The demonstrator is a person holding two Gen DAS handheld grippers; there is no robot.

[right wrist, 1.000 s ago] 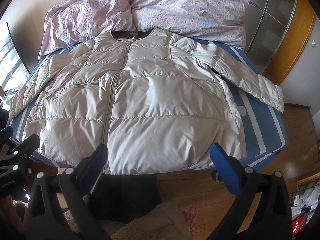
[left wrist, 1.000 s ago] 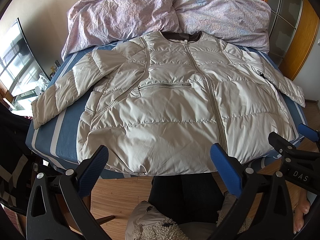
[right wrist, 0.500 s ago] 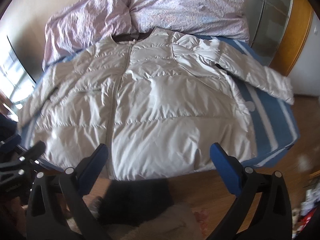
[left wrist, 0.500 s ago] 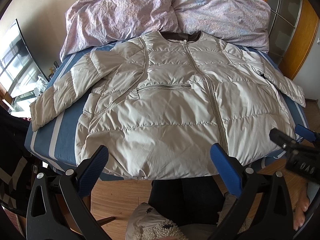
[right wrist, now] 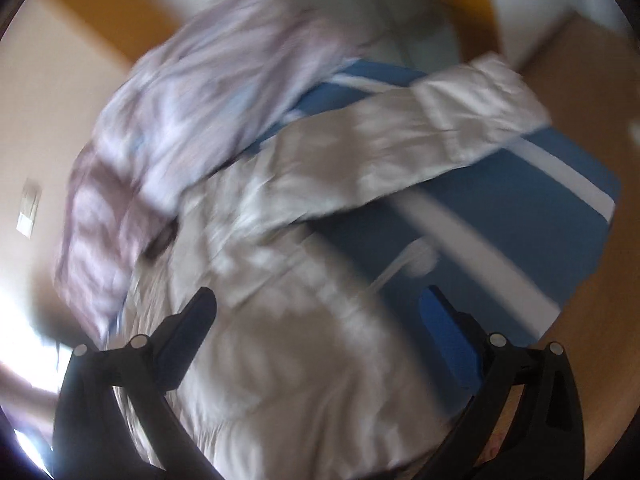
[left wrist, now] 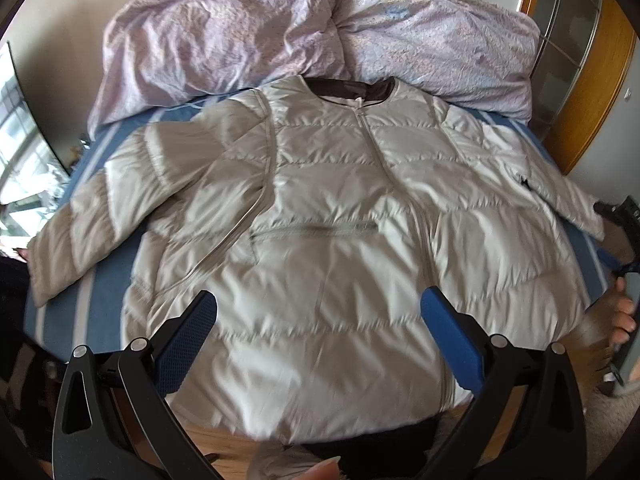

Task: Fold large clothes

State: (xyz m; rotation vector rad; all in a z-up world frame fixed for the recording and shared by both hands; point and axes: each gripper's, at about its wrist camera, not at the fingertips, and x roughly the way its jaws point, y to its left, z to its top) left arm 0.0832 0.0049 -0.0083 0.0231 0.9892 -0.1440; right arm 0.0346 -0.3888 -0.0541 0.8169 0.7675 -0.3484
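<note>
A large beige quilted jacket (left wrist: 328, 208) lies spread flat, front up, on a blue striped bed (left wrist: 100, 304), sleeves out to both sides. My left gripper (left wrist: 320, 332) is open and empty, hovering over the jacket's lower hem. My right gripper (right wrist: 320, 320) is open and empty over the jacket's right side (right wrist: 304, 360); this view is blurred and tilted. The right sleeve (right wrist: 420, 136) stretches across the blue sheet (right wrist: 520, 232). The right gripper's black body also shows at the right edge of the left wrist view (left wrist: 624, 220), near the right cuff.
A rumpled lilac duvet (left wrist: 280, 28) is piled at the head of the bed, also in the right wrist view (right wrist: 192, 92). A wooden wardrobe (left wrist: 592, 80) stands at the right, a window (left wrist: 20, 152) at the left. Wooden floor (right wrist: 592, 92) surrounds the bed.
Both grippers have moved forward over the bed. The right gripper has swung fast to the right, toward the right sleeve, tilting its view. The jacket lies unmoved.
</note>
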